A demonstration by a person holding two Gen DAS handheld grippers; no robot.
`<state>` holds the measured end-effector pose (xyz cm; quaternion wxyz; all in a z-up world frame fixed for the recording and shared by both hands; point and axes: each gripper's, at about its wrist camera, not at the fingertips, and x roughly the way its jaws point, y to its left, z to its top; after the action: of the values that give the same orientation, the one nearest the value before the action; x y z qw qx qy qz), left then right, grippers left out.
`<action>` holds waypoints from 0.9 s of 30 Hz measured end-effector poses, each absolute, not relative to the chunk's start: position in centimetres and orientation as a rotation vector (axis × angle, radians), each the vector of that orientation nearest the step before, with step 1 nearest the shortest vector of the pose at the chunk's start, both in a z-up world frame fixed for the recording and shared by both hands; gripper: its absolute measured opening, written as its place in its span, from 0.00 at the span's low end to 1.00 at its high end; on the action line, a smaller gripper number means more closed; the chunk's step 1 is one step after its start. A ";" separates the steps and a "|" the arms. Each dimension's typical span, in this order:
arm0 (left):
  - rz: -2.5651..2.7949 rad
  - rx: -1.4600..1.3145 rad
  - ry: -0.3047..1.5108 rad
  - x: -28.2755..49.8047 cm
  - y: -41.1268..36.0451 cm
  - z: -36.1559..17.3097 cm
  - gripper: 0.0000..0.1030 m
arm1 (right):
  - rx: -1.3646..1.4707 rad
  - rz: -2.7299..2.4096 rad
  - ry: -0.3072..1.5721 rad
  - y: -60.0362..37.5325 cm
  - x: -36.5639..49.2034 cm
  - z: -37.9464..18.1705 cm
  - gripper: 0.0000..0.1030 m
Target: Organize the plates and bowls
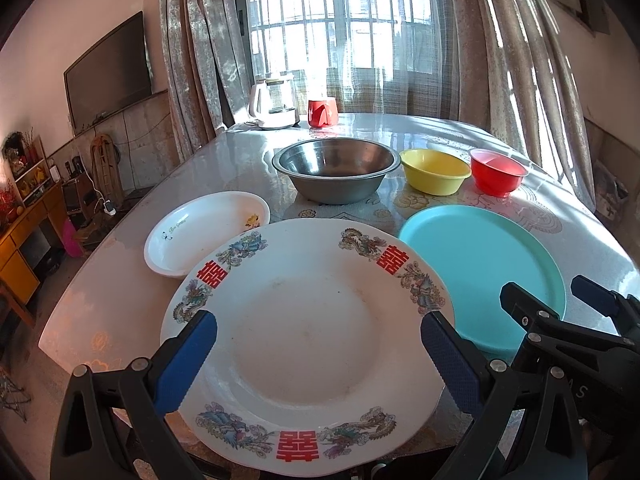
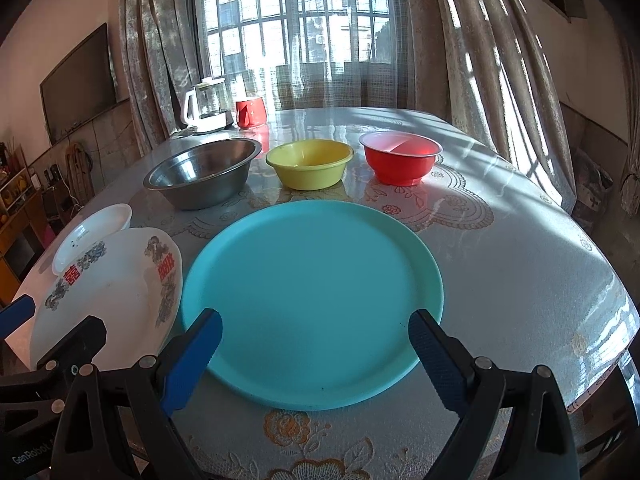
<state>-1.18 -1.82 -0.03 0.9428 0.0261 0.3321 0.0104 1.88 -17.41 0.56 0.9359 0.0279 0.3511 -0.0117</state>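
Note:
A large white plate with red characters point(image 1: 308, 340) point(image 2: 116, 292) lies at the table's near edge, under my open left gripper point(image 1: 318, 332), whose blue pads straddle it. Beside it on the right lies a turquoise plate point(image 1: 480, 264) point(image 2: 312, 292), below my open right gripper point(image 2: 316, 334). A small white dish point(image 1: 204, 228) point(image 2: 92, 232) sits behind the big plate on the left. Farther back stand a steel bowl point(image 1: 336, 172) point(image 2: 204, 176), a yellow bowl point(image 1: 434, 172) point(image 2: 310, 164) and a red bowl point(image 1: 498, 172) point(image 2: 400, 158) in a row.
A white kettle point(image 1: 274, 106) point(image 2: 206, 108) and a red mug point(image 1: 322, 112) point(image 2: 250, 112) stand at the far end of the table point(image 2: 520, 260) by the curtained window. The right gripper's body point(image 1: 580, 340) shows in the left wrist view. Shelves and a wall television are at the left.

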 end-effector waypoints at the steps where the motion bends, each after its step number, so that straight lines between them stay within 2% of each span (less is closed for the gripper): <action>1: 0.021 0.054 0.677 -1.2 -1.9 0.0 1.00 | 0.058 -0.023 0.717 -17.4 1.9 0.6 0.93; 27: -0.007 0.066 0.694 -0.1 -2.6 0.5 1.00 | 0.087 -0.028 0.721 -18.6 2.4 0.4 0.93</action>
<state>-0.11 -2.62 0.53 0.9399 0.0323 0.3398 -0.0036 2.39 -18.64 0.41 0.9346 0.0423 0.3528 -0.0139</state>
